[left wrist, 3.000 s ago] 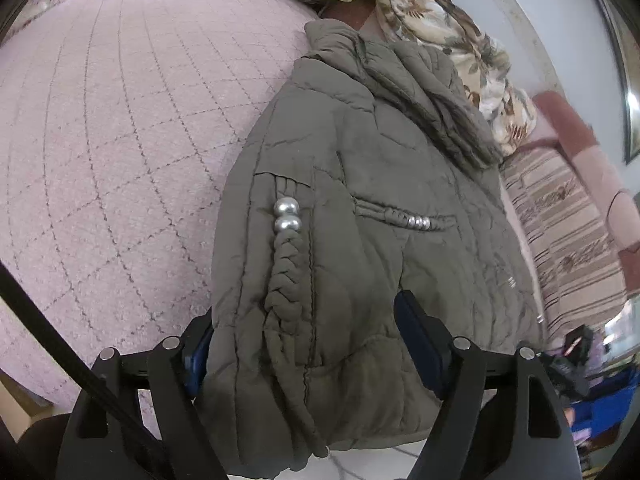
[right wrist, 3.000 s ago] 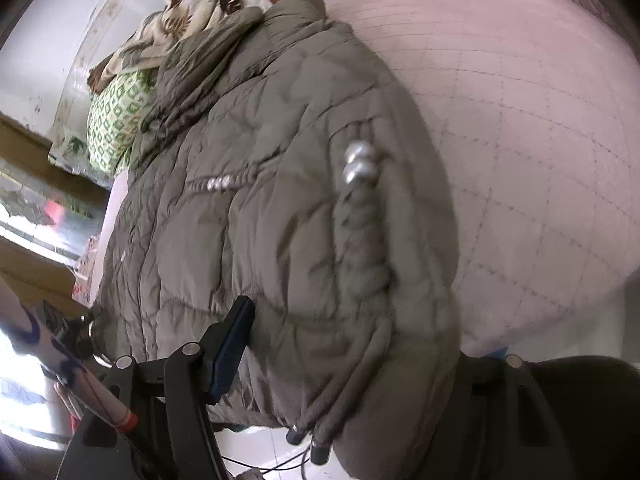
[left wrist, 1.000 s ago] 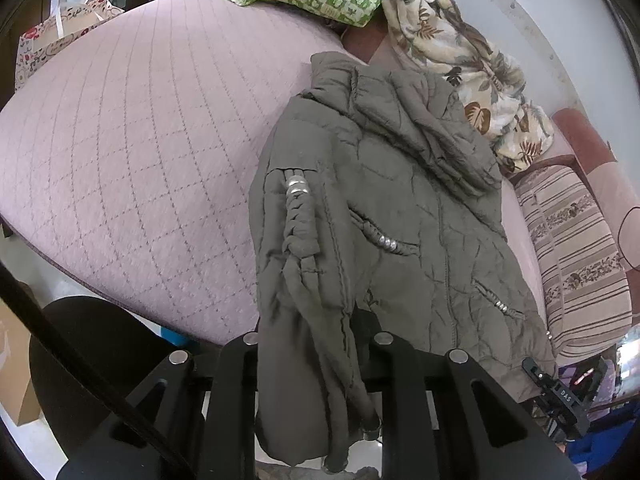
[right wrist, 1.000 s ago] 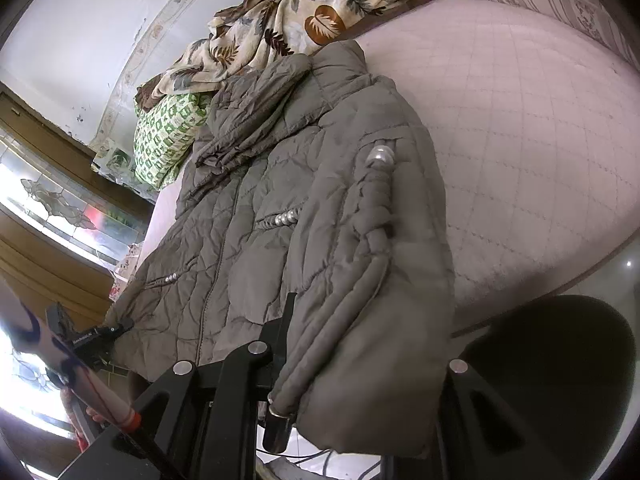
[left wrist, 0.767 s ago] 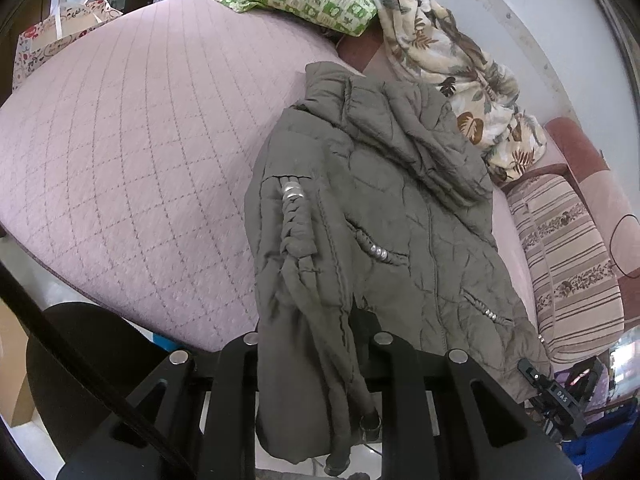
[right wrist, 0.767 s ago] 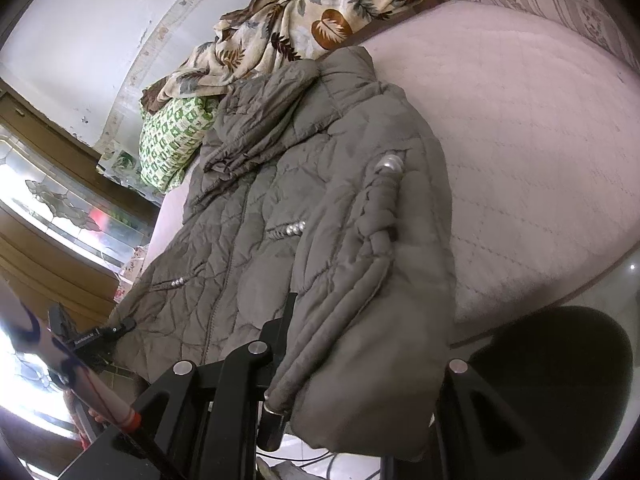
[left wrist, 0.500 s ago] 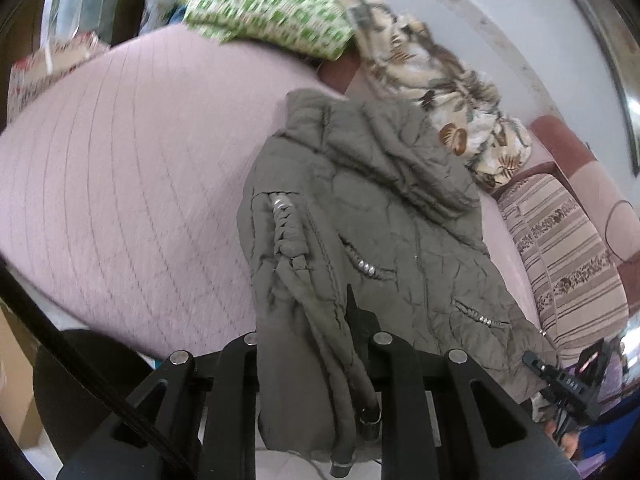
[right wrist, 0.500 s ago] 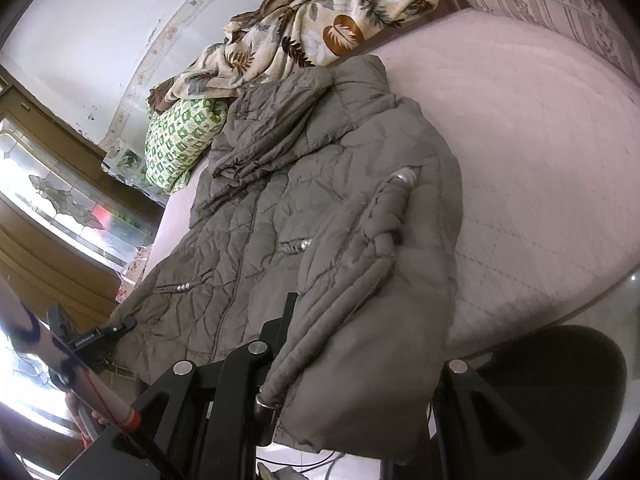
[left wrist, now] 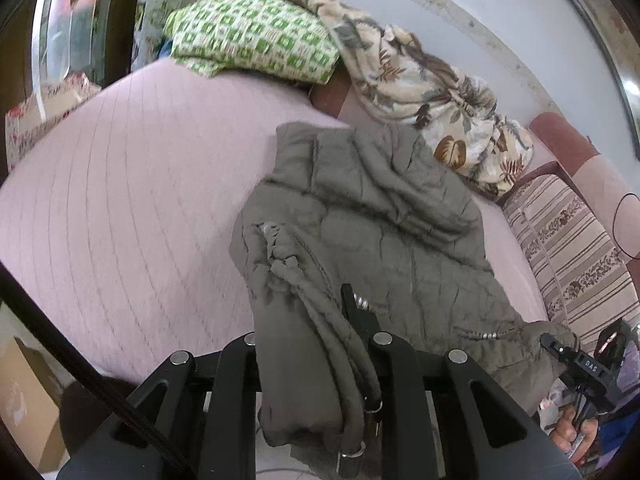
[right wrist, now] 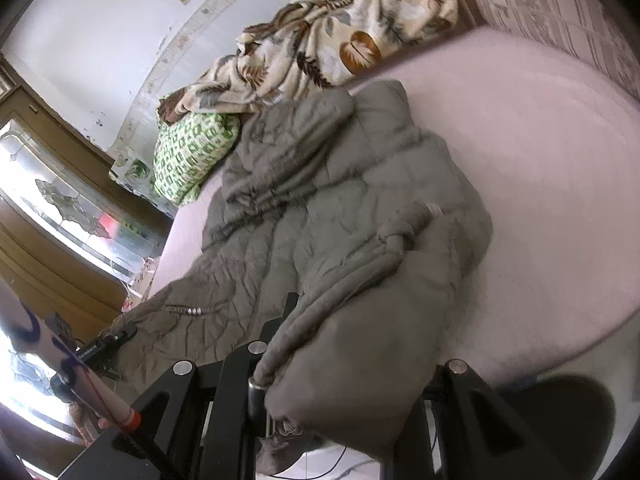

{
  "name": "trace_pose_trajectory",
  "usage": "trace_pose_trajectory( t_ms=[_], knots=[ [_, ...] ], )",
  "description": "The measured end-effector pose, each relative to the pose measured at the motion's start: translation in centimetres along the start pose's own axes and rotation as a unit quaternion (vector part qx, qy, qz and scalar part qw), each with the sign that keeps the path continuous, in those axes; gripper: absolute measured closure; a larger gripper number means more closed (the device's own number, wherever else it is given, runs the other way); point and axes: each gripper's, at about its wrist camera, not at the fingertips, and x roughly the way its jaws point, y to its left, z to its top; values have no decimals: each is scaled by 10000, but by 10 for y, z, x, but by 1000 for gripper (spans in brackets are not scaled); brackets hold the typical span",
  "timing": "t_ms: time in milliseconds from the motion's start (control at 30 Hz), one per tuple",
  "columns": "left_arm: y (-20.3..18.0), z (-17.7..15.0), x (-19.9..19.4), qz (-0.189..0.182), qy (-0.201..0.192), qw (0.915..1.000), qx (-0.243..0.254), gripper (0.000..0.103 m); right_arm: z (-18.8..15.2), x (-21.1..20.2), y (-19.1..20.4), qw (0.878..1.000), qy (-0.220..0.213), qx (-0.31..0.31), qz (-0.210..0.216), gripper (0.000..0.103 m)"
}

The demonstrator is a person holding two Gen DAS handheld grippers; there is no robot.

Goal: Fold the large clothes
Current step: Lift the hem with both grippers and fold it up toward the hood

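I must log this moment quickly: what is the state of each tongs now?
Left tongs: closed on the hem of the grey-green jacket.
Right tongs: closed on the jacket's hem too.

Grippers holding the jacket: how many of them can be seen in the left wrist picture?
2. The left gripper is at the bottom centre, shut on the jacket hem. The right gripper is at the lower right edge, pinching the other hem corner.
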Motion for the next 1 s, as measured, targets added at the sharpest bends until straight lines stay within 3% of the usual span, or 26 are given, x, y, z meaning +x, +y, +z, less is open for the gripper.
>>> trace_pose_trajectory(
  t_ms=[267, 533, 1000],
  knots=[
    [-20, 31, 1, 103, -245, 9994, 207, 84, 32, 1, 32, 9989, -258, -372, 107, 83],
    [-39, 68, 31, 539, -292, 9973, 397, 84, 63, 19, 43, 9985, -338, -419, 52, 83],
    [-73, 142, 77, 1133, -448, 9901, 702, 84, 153, 54, 68, 9966, -609, -499, -237, 83]
  ],
)
